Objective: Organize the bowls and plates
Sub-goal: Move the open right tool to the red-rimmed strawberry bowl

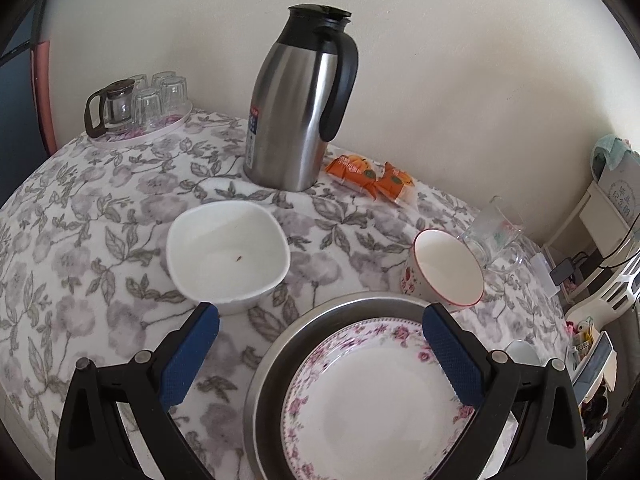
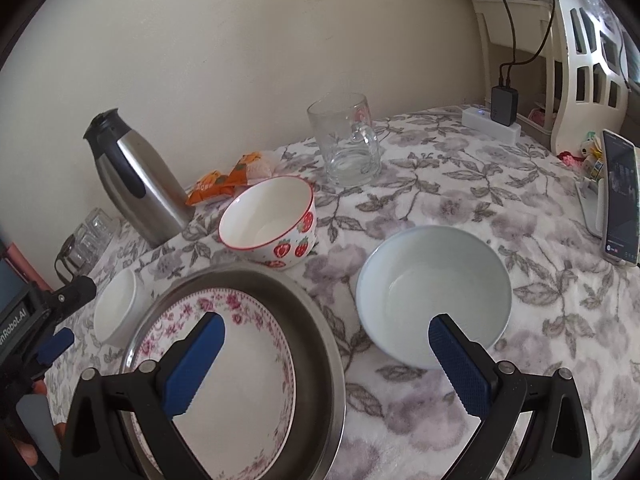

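Note:
A floral-rimmed plate (image 1: 372,396) (image 2: 224,364) lies inside a steel pan (image 1: 272,364) (image 2: 316,320) on the table. My left gripper (image 1: 320,316) hovers open above the pan's far edge, holding nothing. A white square bowl (image 1: 228,252) (image 2: 116,308) sits just beyond its left finger. The strawberry bowl (image 1: 444,268) (image 2: 272,224) stands behind the pan. A pale blue bowl (image 2: 434,292) rests to the pan's right. My right gripper (image 2: 326,324) is open and empty, one finger over the plate, the other over the blue bowl's near rim.
A steel thermos jug (image 1: 300,100) (image 2: 136,176) stands at the back, with orange snack packets (image 1: 372,178) (image 2: 224,182) beside it. A glass mug (image 2: 346,144) (image 1: 494,236), a tray of glasses (image 1: 140,104), a power strip (image 2: 492,124) and a phone on a stand (image 2: 620,196) ring the table.

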Motion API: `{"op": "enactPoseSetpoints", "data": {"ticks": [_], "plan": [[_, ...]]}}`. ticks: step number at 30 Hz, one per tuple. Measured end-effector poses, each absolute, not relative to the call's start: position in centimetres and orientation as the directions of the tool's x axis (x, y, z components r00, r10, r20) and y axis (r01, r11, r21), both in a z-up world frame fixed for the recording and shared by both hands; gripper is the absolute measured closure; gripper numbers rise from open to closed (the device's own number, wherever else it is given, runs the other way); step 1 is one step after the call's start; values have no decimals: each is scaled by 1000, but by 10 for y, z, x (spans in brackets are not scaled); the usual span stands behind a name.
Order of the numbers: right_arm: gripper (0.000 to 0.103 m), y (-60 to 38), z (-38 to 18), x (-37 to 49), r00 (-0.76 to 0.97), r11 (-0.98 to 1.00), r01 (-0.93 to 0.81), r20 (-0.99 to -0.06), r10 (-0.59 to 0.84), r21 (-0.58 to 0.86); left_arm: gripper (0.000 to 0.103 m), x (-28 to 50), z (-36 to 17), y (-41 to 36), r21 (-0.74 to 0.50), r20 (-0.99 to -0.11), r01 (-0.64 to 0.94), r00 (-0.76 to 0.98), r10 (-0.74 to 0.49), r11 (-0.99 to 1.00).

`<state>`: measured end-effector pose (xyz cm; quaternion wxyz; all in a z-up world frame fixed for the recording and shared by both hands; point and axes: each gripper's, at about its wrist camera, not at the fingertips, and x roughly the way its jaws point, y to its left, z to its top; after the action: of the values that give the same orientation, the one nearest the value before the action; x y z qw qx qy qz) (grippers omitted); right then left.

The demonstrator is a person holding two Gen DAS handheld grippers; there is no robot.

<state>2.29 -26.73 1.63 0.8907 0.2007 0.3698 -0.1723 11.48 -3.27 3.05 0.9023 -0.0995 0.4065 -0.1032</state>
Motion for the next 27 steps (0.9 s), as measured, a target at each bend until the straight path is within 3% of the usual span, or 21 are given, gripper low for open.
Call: {"op": "enactPoseSetpoints", "data": {"ticks": [5,16,22,27], "plan": [[0,-279,24,33,655,856,472,-734,-180,210,2,125,33,-46,-266,-709,138,643,-290,954],[1,-299,33,80,648,866,440,-752,-123,238,2,160,24,-90,-197,-790,237,536,-297,951],[11,-309,28,114,607,871,434,-789,-93,231,2,197,26,-106,-218,-825,242,471,-311,945],[19,-318,22,138,570,869,435,-819,-66,234,2,221,25,-123,-161,-846,297,451,-287,941]]}}
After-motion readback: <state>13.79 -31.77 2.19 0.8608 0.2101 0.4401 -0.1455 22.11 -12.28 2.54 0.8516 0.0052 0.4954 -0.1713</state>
